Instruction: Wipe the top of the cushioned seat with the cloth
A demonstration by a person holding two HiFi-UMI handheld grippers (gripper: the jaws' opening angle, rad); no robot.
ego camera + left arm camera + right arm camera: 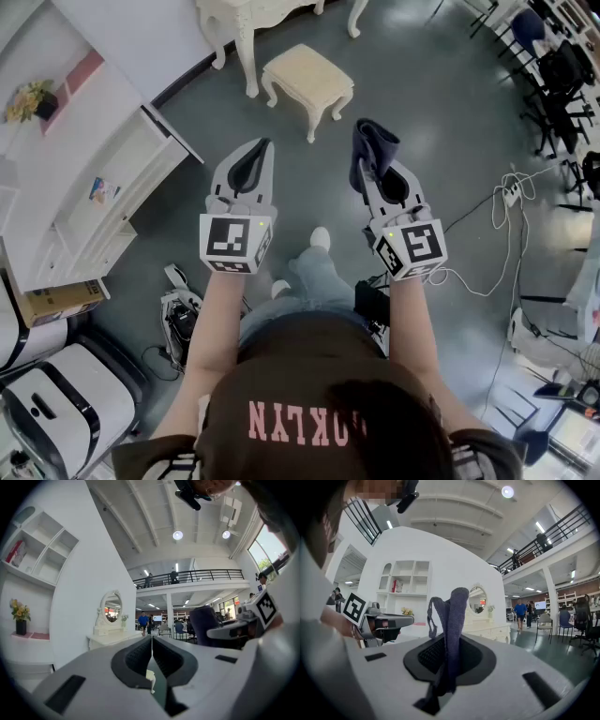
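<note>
Fingers of your right gripper (372, 169) clamped the cloth (373, 141), the left gripper (263, 145) closed empty, readying a wipe of the cushioned seat (307, 73).

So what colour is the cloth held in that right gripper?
Dark blue, leaning purple. The cloth shows best in the right gripper view.

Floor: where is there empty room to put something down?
Bare floor lies between the stool and the cables. It is crowded by the chairs at far right and by the box at lower left.
</note>
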